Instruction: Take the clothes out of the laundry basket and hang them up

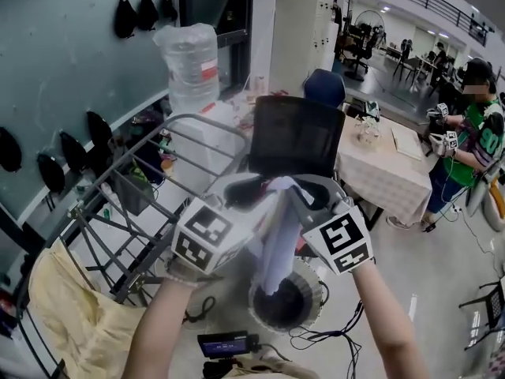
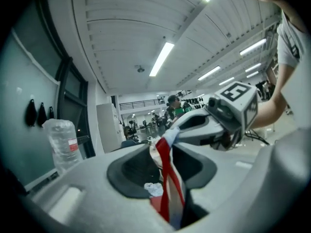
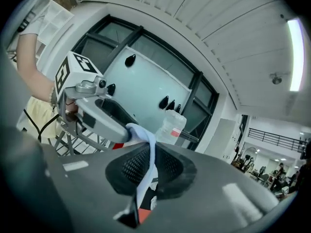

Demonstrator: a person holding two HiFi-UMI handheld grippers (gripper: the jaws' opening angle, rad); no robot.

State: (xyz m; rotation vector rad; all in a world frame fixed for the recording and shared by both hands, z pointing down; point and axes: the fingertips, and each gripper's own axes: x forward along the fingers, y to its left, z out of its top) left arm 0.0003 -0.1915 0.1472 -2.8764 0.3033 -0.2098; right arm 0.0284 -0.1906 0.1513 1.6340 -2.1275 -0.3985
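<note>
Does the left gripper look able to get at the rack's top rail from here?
Probably yes: in the head view the rail runs just left of the left gripper, with nothing between them. The garment hangs to its right, above the basket.

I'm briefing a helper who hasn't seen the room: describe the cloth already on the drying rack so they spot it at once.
Find the grey metal drying rack that runs along the teal wall on the left. At its near end hangs a cloth: it is pale yellow and plain, unlike the white, red and blue garment held up mid-picture.
</note>
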